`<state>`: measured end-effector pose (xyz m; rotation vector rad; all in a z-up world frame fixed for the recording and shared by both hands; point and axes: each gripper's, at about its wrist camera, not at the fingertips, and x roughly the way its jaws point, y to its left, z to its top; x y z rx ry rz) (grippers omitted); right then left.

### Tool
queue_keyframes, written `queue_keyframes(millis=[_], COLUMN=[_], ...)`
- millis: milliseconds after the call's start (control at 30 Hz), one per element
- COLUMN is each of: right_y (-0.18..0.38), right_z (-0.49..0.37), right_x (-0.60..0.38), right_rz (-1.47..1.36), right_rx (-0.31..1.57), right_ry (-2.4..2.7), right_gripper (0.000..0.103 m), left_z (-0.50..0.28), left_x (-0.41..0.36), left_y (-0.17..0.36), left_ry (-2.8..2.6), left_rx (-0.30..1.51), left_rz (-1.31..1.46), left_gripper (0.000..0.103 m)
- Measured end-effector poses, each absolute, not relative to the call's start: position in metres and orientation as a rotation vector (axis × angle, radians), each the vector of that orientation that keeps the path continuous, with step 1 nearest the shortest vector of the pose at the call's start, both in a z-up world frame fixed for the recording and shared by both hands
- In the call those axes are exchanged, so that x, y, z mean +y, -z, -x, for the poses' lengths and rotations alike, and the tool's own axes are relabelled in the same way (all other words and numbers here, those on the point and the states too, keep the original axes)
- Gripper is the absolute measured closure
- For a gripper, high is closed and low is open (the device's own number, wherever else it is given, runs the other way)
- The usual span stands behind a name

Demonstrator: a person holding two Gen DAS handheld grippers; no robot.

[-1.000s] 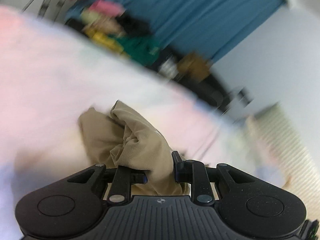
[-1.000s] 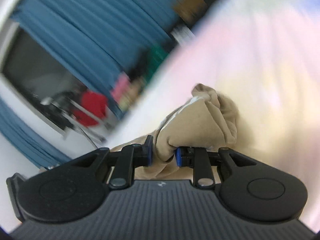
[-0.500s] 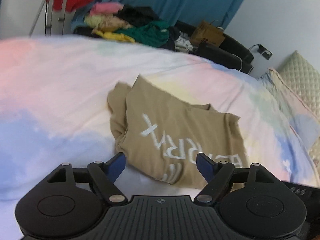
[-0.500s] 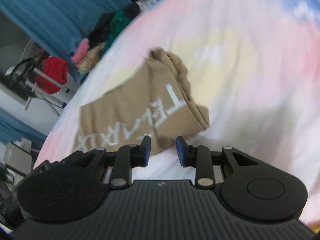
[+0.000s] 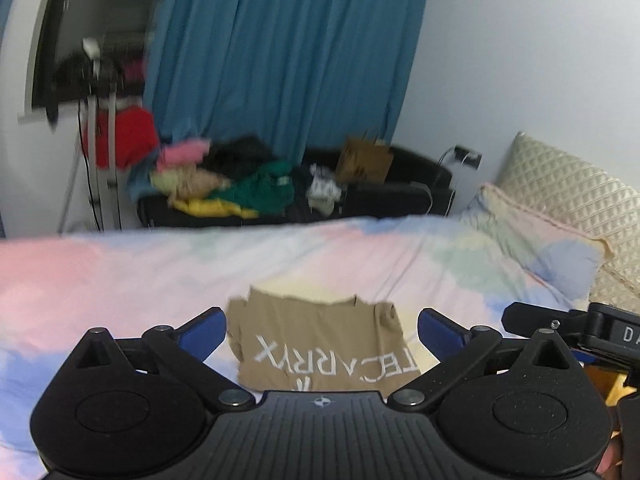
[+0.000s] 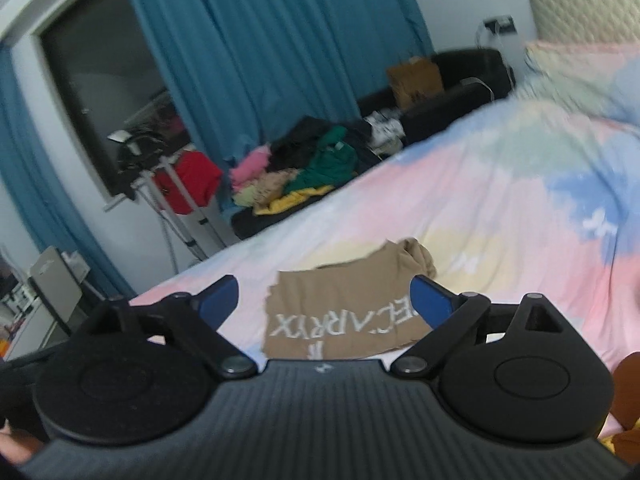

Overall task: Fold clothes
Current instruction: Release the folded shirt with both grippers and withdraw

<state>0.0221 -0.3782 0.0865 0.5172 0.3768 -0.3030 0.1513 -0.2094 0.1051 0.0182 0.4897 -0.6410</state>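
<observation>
Both grippers hang w/ jaws spread wide, nothing between them. The tan shirt [image 5: 320, 344] lies folded flat on the pastel bedspread [image 5: 120, 272], printed side up, white lettering upside-down to both cams. It sits straight ahead of and below the left gripper [image 5: 320, 330], roughly centred betw. the blue pads [image 5: 200, 330]; from the right gripper [image 6: 324, 300] it's also ahead, w/ a bunched lump of cloth on the shirt's right end near the right pad [image 6: 430, 300]. Long axis runs left-right, across both tools' line of sight. Neither touches cloth; which one is nearer can't be told. Judgement: this fold looks done, so next is prob. a tidy-up of that lumpy right end, right gripper's job, or fetching another piece from the clothes pile [image 5: 224, 184] on the dark couch [image 5: 400, 196] beyond the bed.
</observation>
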Motion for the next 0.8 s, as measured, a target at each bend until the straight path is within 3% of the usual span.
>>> queue_keyframes(millis=[333,800], right_y=[-0.108,-0.053], right_z=[0.036,0.045], right_x=[-0.321,-0.279], right_rz=[-0.398,-0.312], right_rx=[0.288,0.280], right_ry=[0.267,0.287], right_gripper=[0.009,0.009], left_z=[-0.054,-0.012], left_x=[-0.144,-0.102], left_y=[-0.146,-0.105], left_ry=[0.583,0.548], left_rx=[0.301,0.290], left_rz=[-0.138,-0.124], left_gripper=[0.000,0.000])
